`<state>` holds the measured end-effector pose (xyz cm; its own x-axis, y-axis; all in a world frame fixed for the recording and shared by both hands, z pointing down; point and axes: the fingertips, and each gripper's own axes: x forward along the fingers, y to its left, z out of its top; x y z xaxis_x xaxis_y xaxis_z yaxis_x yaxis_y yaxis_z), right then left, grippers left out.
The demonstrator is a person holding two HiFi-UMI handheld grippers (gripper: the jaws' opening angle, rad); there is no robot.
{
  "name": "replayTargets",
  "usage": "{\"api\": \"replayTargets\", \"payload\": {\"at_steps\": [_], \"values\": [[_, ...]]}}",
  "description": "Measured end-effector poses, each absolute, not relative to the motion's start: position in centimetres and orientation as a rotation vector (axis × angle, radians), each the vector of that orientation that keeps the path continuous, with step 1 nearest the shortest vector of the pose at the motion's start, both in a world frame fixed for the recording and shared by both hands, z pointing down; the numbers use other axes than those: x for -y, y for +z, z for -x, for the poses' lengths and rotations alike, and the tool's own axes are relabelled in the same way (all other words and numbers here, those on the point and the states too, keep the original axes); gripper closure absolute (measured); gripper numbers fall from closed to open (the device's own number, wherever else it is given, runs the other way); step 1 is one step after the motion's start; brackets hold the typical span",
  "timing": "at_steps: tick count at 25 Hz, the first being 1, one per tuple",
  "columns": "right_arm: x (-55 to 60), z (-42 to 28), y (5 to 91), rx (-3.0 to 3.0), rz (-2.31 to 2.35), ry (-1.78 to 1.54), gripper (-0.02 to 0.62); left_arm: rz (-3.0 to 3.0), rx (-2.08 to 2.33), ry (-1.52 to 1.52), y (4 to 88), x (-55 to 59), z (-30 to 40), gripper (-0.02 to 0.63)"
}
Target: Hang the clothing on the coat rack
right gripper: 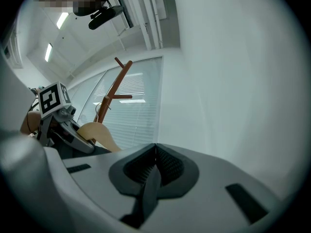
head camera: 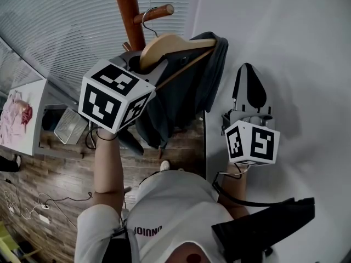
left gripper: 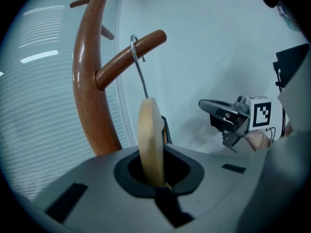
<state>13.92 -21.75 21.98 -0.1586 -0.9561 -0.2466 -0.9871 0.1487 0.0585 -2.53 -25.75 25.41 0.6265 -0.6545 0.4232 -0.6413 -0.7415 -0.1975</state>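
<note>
A wooden hanger [head camera: 174, 44] carries a dark jacket [head camera: 189, 92] next to the brown coat rack pole [head camera: 129, 10]. My left gripper [head camera: 145, 64] is shut on the hanger's wooden body, which shows edge-on between the jaws in the left gripper view [left gripper: 151, 144]. The metal hook [left gripper: 139, 69] loops over a rack peg [left gripper: 129, 57]. My right gripper [head camera: 249, 92] is off to the right, pointing at the white wall. Its jaws [right gripper: 155, 165] are shut with nothing between them.
Window blinds [head camera: 66, 32] stand behind the rack and a white wall [head camera: 290, 48] to the right. At the left are a white table with pink cloth [head camera: 19, 114], a wire basket [head camera: 68, 126] and cables [head camera: 38, 207] on the wooden floor.
</note>
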Motion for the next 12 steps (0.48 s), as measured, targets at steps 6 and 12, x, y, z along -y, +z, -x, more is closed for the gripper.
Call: {"api": "replayTargets", "payload": {"at_steps": [6,12], "values": [[21.66,-13.89,21.81,-2.256,1.936,0.311,0.575,2.826,-1.116,-0.736,25.51,25.8,2.7,0.583],[21.69,-13.68,21.75,-2.259,1.935,0.318,0.575,2.836,-1.118,-0.742,25.94,26.06,3.04,0.583]]}}
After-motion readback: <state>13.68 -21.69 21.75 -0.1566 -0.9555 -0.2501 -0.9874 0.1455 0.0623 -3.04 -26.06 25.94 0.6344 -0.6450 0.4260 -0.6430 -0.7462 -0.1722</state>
